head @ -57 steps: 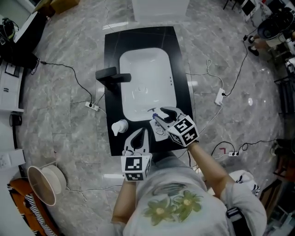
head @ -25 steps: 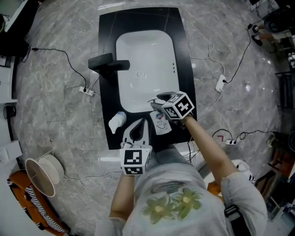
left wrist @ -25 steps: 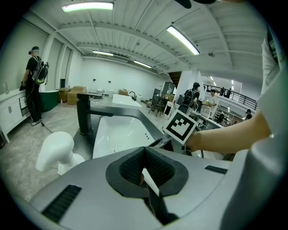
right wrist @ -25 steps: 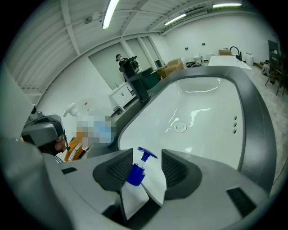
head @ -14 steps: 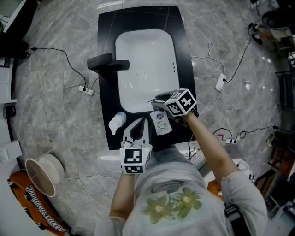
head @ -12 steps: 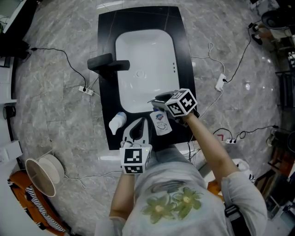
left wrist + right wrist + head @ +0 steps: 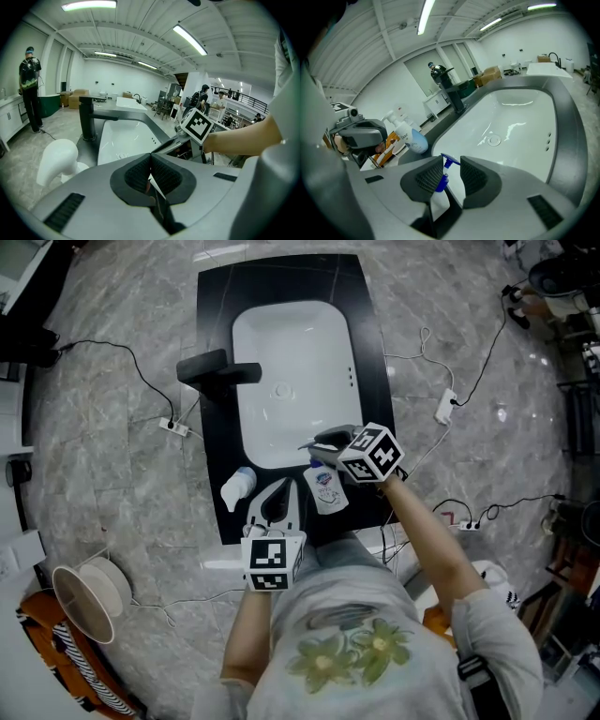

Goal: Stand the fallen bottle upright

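Note:
The fallen bottle, white with a blue pump, lies on the black counter just in front of the white sink, pump end toward the basin. My right gripper reaches over it from the right. In the right gripper view the bottle's blue pump sits between the jaws of this gripper, which are closing; the right pad still stands apart from it. My left gripper rests at the counter's front edge, left of the bottle, its pads meeting with nothing held.
A second white pump bottle stands at the counter's front left, near the left gripper. A black faucet rises left of the sink. Cables and power strips lie on the marble floor. A round white basket sits at the lower left.
The right gripper's cube has rolled slightly and its jaws sit over the bottle's pump end. The bottle still lies flat. The left gripper has not moved.

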